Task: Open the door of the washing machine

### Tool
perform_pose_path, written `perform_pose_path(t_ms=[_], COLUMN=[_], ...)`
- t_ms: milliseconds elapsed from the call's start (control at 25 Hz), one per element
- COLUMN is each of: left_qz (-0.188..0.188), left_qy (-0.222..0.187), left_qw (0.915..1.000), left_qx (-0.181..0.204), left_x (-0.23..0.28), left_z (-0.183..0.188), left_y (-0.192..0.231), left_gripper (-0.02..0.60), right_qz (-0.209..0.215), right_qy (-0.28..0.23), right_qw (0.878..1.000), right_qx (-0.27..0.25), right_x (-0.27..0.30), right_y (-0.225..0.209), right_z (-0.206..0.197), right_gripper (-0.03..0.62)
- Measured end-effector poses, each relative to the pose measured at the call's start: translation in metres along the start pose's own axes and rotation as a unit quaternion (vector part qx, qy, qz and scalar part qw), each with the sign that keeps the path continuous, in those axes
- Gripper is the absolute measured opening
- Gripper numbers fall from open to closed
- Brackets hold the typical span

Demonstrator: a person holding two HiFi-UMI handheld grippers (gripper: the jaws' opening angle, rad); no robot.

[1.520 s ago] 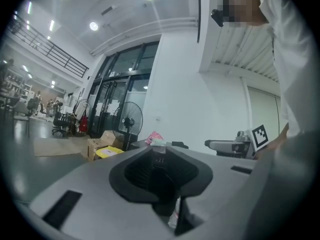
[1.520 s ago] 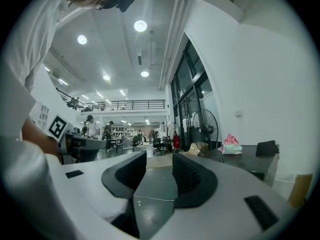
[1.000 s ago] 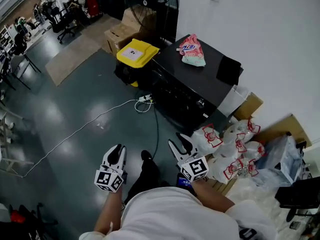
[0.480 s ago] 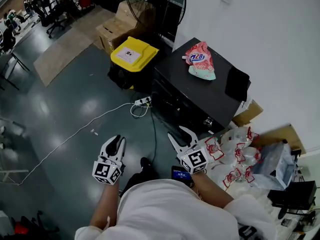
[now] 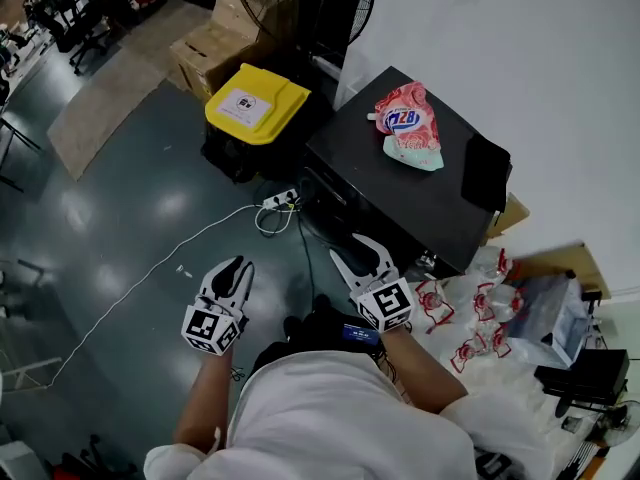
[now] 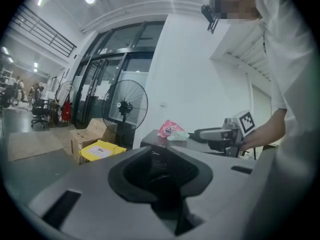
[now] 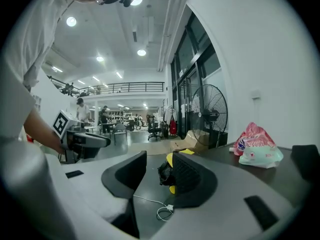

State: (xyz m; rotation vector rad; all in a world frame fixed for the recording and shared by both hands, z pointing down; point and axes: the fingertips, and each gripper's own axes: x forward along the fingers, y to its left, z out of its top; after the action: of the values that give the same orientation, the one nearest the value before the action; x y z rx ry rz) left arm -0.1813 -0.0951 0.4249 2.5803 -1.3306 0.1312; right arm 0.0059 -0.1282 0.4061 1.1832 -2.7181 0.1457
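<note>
Head view: washer [image 5: 400, 168], black, stands against the wall. Its front face [image 5: 345, 200] turns toward the person but is too dark to pick out the door. Right gripper [image 5: 357, 256] is just short of that face, near its right-hand corner, jaws wide apart, empty. Left gripper [image 5: 231, 270] is well off the washer's front, out to the left, jaws part open, empty. Right is plainly the nearer.

Left gripper view: washer's front shows through the narrow gap between the jaws, straight ahead and apart. Nothing held.

Right gripper view: jaws spread, only floor and a cable [image 7: 162, 211] between them. Washer's top, with a pink bag [image 7: 257, 144], lies right of the jaw line. Judgement: the right gripper needs to swing right onto the front face. Hinge side cannot be told.
</note>
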Motion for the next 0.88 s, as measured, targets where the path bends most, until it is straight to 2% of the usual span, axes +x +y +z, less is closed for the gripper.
perform_pose_path(t_ms=[240, 400, 560, 640, 760, 880], left_qz=[-0.045, -0.087, -0.144, -0.170, -0.200, -0.239], left_qy=[0.037, 0.075, 0.129, 0.145, 0.162, 0.196], left_qw=[0.9981, 0.9921, 0.9778, 0.9711, 0.9628, 0.9441], left_qx=[0.020, 0.051, 0.080, 0.083, 0.083, 0.114], left_x=[0.079, 0.142, 0.187, 0.211, 0.246, 0.271], left_z=[-0.012, -0.034, -0.075, -0.092, -0.118, -0.153], left_y=[0.027, 0.038, 0.046, 0.050, 0.054, 0.053], left_gripper=[0.106, 0.119, 0.129, 0.140, 0.153, 0.157], right_qz=[-0.023, -0.024, -0.035, -0.045, -0.058, -0.072], right_qy=[-0.027, -0.033, -0.026, -0.002, 0.030, 0.045], right_qw=[0.999, 0.999, 0.998, 0.997, 0.996, 0.994], right_qx=[0.026, 0.031, 0.051, 0.064, 0.057, 0.070], right_x=[0.032, 0.057, 0.079, 0.085, 0.091, 0.097], right_y=[-0.046, -0.077, -0.097, -0.105, -0.114, -0.121], right_z=[-0.004, -0.015, -0.026, -0.034, -0.049, -0.067], right_gripper=[0.176, 0.165, 0.147, 0.136, 0.104, 0.104])
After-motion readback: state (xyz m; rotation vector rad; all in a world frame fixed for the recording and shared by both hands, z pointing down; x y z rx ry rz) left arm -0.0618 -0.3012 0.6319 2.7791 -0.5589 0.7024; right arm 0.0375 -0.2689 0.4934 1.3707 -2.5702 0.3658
